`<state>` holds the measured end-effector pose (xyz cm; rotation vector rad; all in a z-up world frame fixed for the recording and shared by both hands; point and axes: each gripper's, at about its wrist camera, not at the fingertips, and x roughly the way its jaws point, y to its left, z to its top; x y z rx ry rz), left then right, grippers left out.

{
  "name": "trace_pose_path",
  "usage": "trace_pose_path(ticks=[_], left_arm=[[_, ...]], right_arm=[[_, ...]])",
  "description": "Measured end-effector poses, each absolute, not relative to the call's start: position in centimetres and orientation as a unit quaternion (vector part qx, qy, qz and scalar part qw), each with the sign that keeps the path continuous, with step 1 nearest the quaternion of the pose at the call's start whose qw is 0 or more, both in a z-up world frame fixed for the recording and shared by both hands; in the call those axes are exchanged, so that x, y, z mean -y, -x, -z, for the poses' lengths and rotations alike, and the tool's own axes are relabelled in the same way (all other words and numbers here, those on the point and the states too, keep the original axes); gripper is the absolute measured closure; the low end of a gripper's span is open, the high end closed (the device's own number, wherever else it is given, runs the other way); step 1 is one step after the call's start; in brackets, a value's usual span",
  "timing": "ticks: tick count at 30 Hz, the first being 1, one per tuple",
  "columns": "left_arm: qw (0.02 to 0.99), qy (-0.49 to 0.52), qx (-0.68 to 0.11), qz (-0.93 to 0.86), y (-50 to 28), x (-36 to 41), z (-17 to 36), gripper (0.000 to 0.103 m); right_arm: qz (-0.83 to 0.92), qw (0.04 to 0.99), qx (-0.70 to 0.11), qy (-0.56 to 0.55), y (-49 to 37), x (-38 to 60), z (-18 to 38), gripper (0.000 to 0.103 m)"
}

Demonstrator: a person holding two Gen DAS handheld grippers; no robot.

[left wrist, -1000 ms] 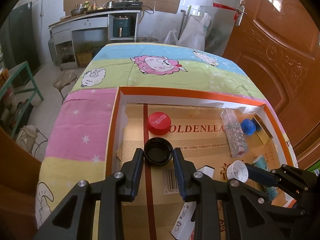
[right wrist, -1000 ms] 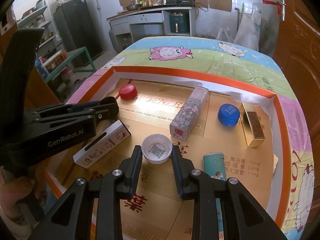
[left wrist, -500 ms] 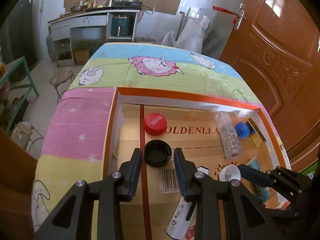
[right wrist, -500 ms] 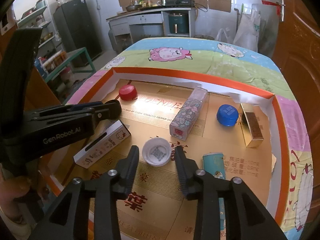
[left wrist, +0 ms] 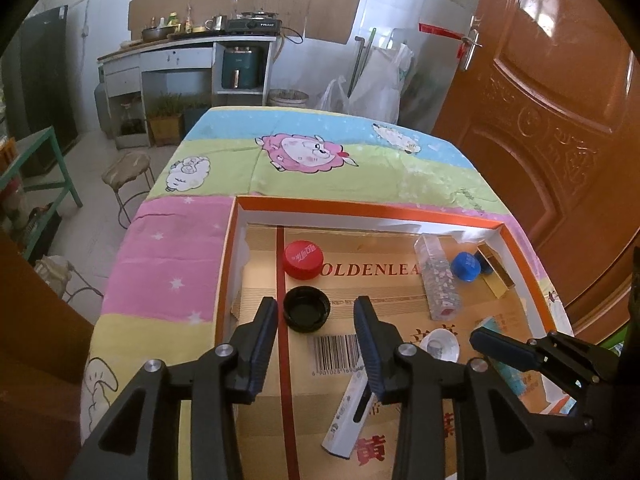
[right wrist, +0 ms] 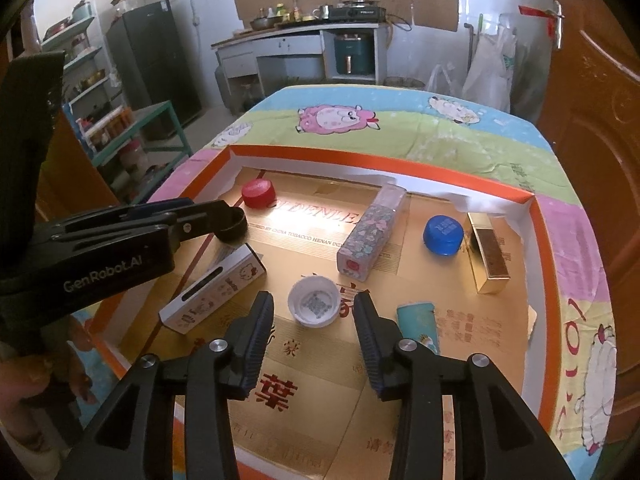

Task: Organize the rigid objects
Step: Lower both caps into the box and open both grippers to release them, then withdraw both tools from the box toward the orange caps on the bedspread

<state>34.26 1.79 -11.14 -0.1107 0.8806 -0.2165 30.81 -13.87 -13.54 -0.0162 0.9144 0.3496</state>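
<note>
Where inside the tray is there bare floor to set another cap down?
Widest bare patch: the tray floor nearest the camera, below the white cap and teal tube. A smaller one lies between the flowered box and blue cap. The left side is crowded: red cap, black cap, cartoon box.

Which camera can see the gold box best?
The right wrist view: the gold box shows whole, lying by the blue cap. The left wrist view catches it small and squeezed at the tray's far corner.
</note>
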Motion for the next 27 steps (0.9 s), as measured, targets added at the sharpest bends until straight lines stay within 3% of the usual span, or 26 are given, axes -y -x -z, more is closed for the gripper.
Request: trace_pose_path(ticks=[27], left_arm=[[0.911, 0.054, -0.392, 0.112, -27.6, -2.1, 6.6, 0.064]], right_arm=[[-0.153, 0.899, -0.41, 0.008, -24.1, 14.5, 8.4, 0.06]])
